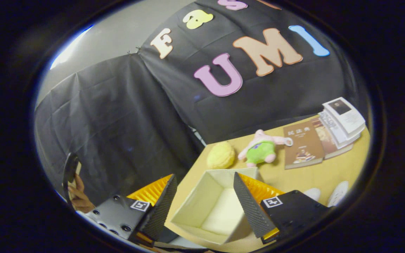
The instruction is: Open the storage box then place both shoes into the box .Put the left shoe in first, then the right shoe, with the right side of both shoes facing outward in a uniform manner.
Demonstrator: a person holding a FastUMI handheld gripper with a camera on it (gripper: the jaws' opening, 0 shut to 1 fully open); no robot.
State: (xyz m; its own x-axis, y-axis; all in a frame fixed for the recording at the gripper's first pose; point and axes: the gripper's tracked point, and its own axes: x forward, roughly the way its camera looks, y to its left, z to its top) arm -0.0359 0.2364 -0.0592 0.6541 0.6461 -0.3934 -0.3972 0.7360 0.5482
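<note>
The storage box (pixel 216 207) sits open on the wooden table (pixel 329 174), its pale fabric interior empty as far as you can see into it, and it lies just ahead of your gripper (pixel 204 203), framed between the two fingers. Your jaws stand wide apart and grip nothing.

So the opening step looks done; the shoes come next. The two white shoes (pixel 325 195) lie on the table to the right of the box, just beyond your right finger, with only their toe ends visible past the gripper body. You cannot tell from here which is the left shoe or which way their long axes run, so swing right and look before you commit.

The move ahead turns on that offset: box dead ahead, shoes off to the right and a little nearer you. Expect a short carry leftward into the box mouth.

Beyond the box, well apart from it, rest a yellow plush ball (pixel 220 155), a pink-and-green plush toy (pixel 261 150) and a row of books (pixel 323 137). A hand (pixel 79 198) shows at the far left.
</note>
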